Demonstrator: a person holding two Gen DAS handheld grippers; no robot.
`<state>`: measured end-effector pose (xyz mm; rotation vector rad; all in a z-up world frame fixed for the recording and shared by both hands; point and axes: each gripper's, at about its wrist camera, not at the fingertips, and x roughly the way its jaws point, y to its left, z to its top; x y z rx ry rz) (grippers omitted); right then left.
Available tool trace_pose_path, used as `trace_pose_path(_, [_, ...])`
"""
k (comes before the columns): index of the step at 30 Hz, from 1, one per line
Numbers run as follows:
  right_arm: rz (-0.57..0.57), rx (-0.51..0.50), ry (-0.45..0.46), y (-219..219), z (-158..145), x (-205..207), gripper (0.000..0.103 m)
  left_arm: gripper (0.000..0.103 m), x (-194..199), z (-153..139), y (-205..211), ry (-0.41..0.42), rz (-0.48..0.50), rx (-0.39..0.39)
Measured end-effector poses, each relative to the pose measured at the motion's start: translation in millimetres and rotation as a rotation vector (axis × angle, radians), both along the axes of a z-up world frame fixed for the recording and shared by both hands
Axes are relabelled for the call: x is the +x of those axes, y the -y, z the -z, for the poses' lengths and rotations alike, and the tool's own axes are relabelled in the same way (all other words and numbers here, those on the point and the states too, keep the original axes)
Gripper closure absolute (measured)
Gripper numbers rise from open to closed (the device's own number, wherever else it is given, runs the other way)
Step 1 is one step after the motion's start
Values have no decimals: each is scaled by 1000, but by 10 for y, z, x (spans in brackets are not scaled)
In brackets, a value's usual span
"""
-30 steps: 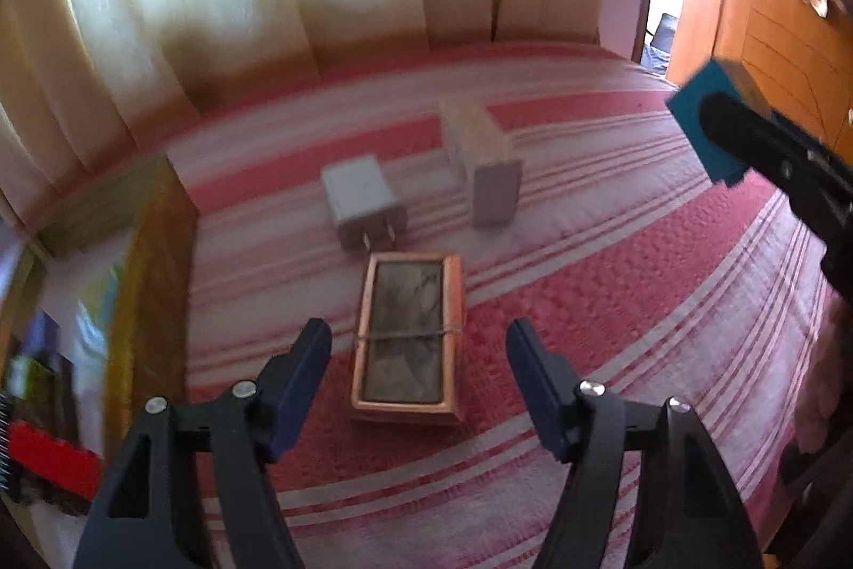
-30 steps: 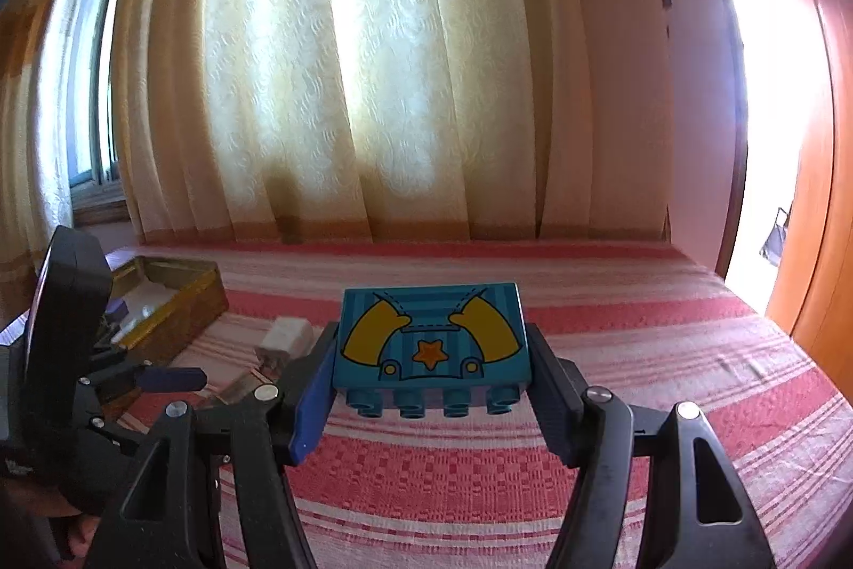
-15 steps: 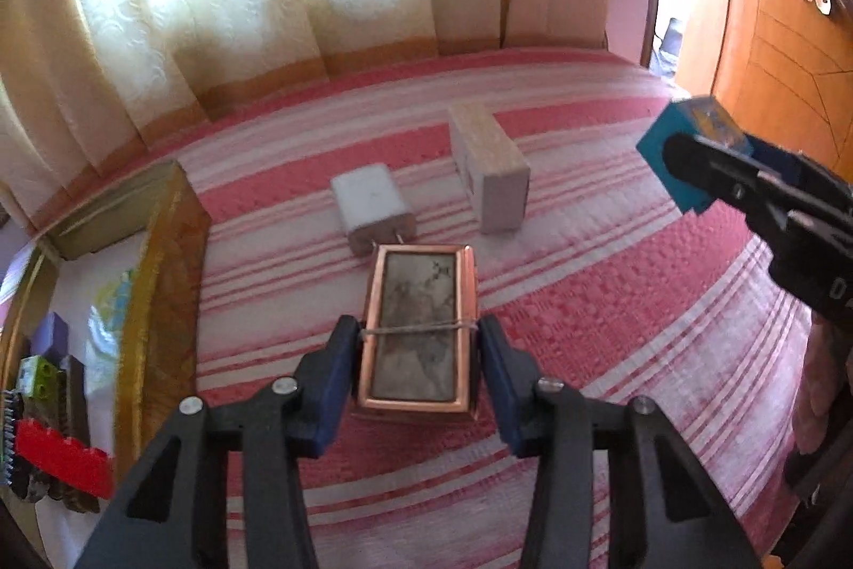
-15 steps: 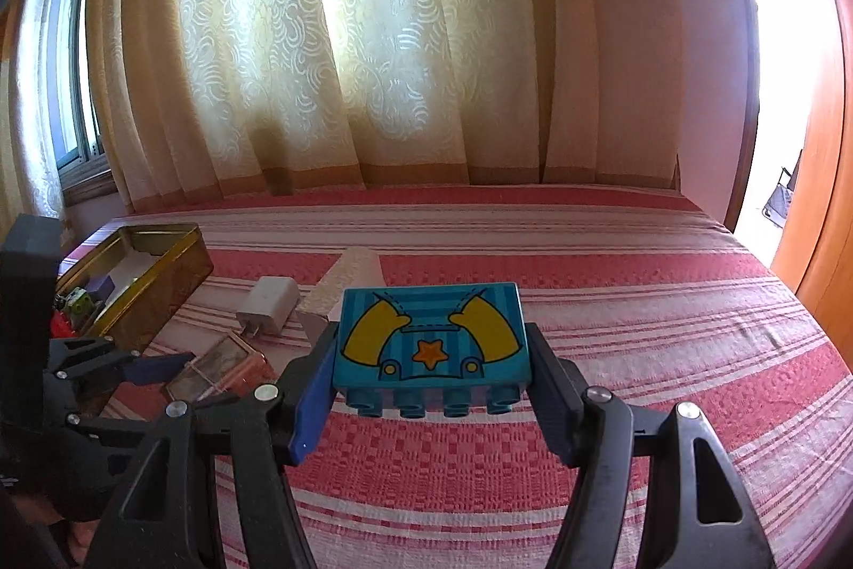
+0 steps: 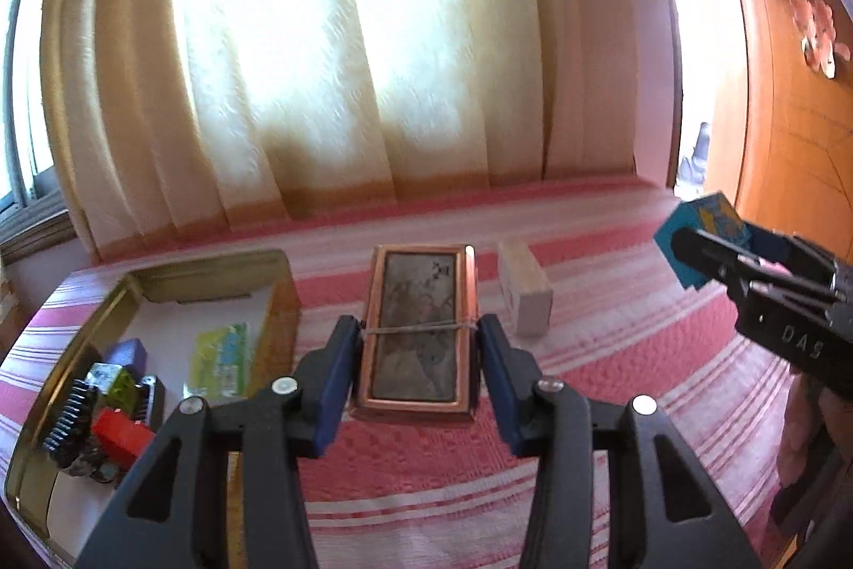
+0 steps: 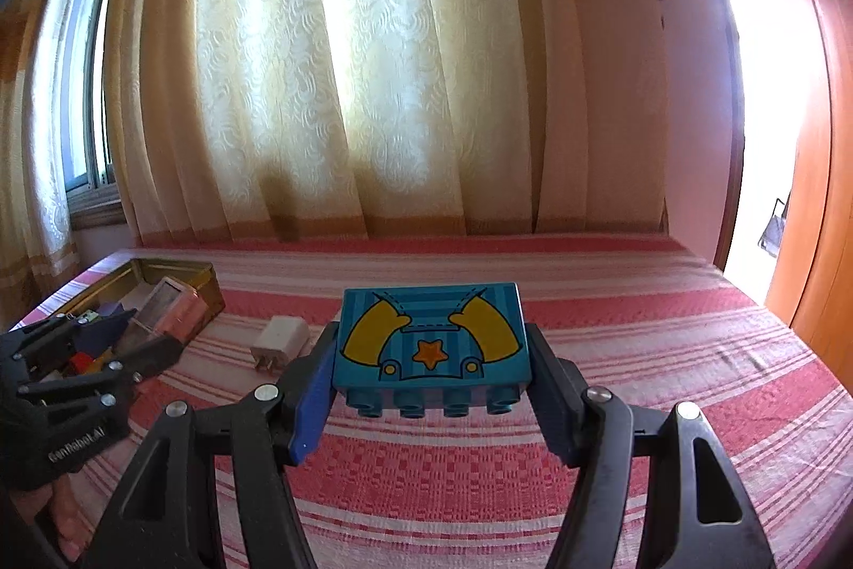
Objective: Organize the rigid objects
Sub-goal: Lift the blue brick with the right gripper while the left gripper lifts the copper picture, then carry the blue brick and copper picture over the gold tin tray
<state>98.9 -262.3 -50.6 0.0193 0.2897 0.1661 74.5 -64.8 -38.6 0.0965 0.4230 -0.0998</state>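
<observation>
Left gripper [image 5: 417, 358] is clamped on a copper-rimmed flat case [image 5: 417, 329], its blue pads [image 5: 335, 382] pressing the two long sides just behind a thin band that crosses the lid. From the left wrist view the case's long axis runs straight away from the camera along the fingers, its far end toward the curtain [image 5: 330, 62] and its lid facing up; in the right wrist view it is held above the striped bedspread [image 5: 613, 355], beside the open gold tin [image 5: 208, 273]. Small toys lie in that tin. Beyond the case a pale wooden block [image 5: 525, 294] rests on the cloth, and a white charger [image 6: 280, 342] lies nearby. Right gripper [image 6: 432, 387] grips a teal toy brick [image 6: 432, 337] by its short ends, studs toward the camera, printed face up, long axis crosswise.
</observation>
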Motion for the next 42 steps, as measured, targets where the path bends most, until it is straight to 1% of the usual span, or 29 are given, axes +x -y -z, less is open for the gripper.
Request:
trace_pose_path(4, [4, 5, 57, -15, -28, -81, 37, 58, -85, -50, -76, 63, -25, -23])
trace_pose_path(6, [5, -5, 75, -50, -34, -115, 37, 58, -103, -56, -97, 79, -35, -27])
trace_pose_path(9, [-3, -5, 78, -89, -41, -121, 37, 58, -128, -62, -132, 92, -44, -29])
trace_pose_path(34, [-103, -11, 82, -574, -25, -194, 37, 57, -282, -90, -509, 127, -112, -91])
trace_pose_path(42, [-130, -15, 81, -701, -17, -217, 37, 58, -313, -96, -609, 134, -129, -99])
